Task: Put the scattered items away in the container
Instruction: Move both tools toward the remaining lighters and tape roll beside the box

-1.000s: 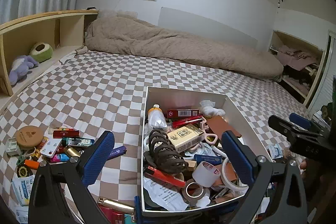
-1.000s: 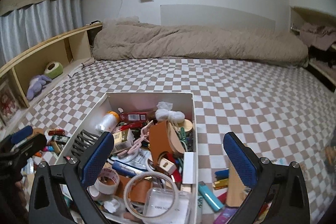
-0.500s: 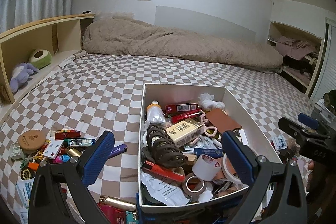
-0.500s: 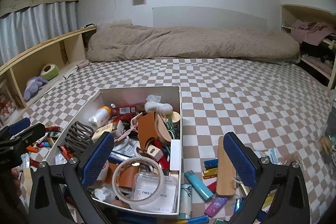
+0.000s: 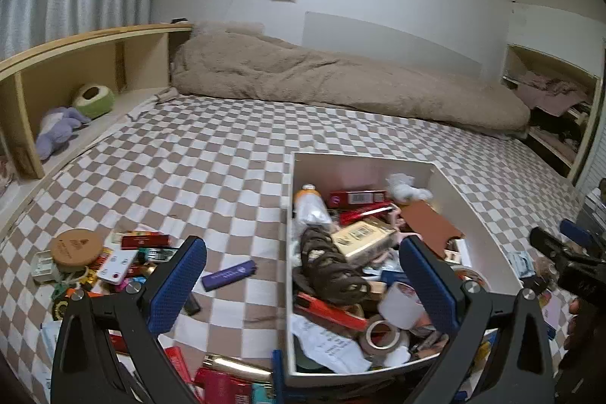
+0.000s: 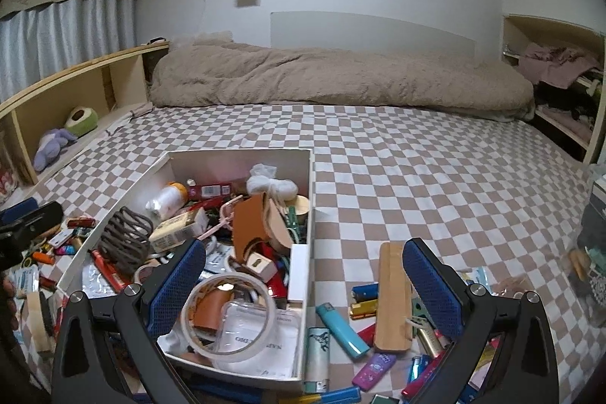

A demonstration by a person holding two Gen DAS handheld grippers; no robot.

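Both grippers now raised and pulled back a little from before. Left gripper [image 5: 303, 284] wide, empty, above left wall of white box [image 5: 363, 165]. Right gripper [image 6: 304, 284] wide, empty, over box's right wall, near wooden stick [image 6: 394, 294] and blue lighter [image 6: 342, 328] on checkered bedsheet [image 6: 416, 177].

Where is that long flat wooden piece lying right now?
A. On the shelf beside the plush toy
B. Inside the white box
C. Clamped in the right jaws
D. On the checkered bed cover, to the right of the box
D: the wooden piece lies flat on the checkered cover among lighters, outside the white box, with nothing gripping it.
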